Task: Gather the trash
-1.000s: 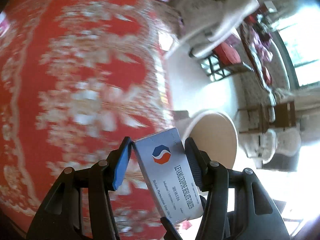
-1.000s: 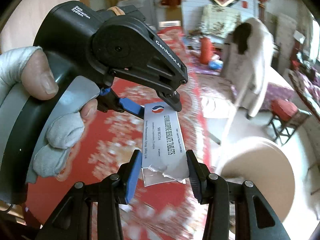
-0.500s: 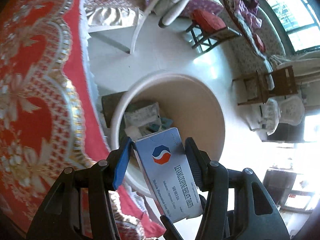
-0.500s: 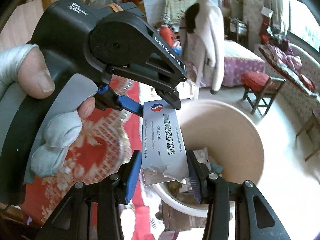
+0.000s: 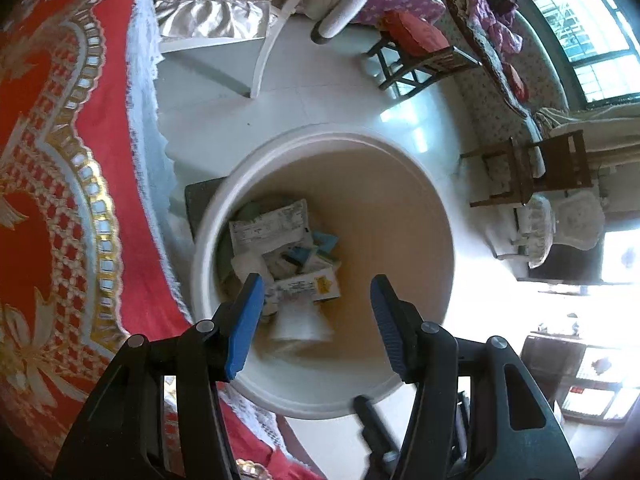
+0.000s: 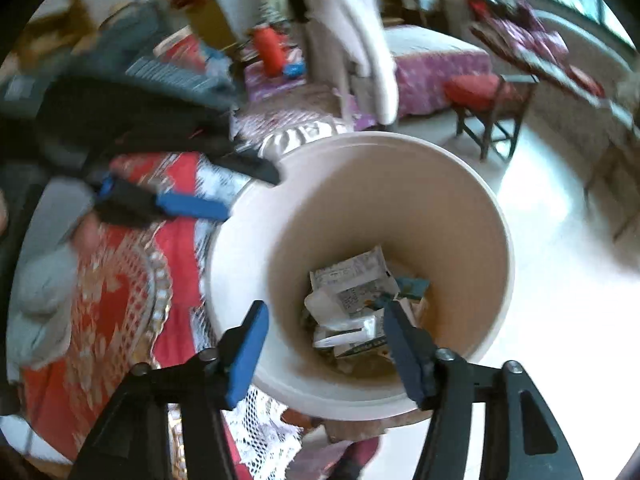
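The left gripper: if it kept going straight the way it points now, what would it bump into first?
Most likely the heap of paper trash inside the trash bin. The left gripper is open and empty above the bin's mouth; depth is hard to judge.

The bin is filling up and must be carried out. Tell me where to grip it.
Take the bin by its rolled rim on the floor side, from above, one claw finger inside the wall, one outside. It stands upright, open; the red tablecloth crowds the opposite side.

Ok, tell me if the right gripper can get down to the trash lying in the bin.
Probably yes: the right gripper hangs open and empty over the bin, whose mouth is uncovered, with the trash straight below. It lies deep, though, so the walls may crowd it.
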Available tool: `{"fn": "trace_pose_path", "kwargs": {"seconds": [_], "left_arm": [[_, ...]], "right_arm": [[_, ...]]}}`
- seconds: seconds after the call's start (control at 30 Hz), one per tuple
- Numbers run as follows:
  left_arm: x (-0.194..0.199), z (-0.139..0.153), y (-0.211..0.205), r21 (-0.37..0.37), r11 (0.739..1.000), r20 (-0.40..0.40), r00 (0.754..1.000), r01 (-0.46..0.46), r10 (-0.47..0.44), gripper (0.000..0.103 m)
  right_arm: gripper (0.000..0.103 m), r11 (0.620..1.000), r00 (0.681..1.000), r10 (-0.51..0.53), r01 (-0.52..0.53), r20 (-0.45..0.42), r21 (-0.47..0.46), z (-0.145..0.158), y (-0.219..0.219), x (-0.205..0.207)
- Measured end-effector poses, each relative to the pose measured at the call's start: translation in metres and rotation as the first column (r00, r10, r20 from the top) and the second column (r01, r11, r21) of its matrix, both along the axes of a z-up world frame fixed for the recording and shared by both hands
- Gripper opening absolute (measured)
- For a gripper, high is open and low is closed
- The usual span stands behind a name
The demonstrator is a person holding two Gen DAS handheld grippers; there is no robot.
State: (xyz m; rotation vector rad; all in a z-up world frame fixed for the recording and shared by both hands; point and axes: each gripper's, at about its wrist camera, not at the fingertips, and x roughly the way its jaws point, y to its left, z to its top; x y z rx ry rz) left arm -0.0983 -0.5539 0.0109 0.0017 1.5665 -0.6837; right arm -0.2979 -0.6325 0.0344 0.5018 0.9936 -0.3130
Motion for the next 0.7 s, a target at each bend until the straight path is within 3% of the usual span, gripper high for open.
{"fn": "trace_pose_path", "kwargs": {"seconds": [0.23,0.5,0.7], "left_arm": [[0.000,0.013,0.012,0.035,0.999,0.113,0.993,0.023,-0.027,0.054],[-0.008,0.036,0.026,0.038,0.999,0.301,0.952,0.033,-0.043,0.054],[-0.012,0.046,0.041,0.019,0.999,0.385,0.922,0.038,-0.042,0.054]], "right_arm": [[0.063,0.998,0.999,-0.041,0.041,-0.012,0.042,-0.001,-0.019,0.004],[0.063,0.998,0.999,-0.052,0.052,-0.006,0.029,0.001,-0.008,-0.002],[0.063,0.998,0.998,-0.064,0.064,0.001,0.001,0.014,-0.002,-0.003]]}}
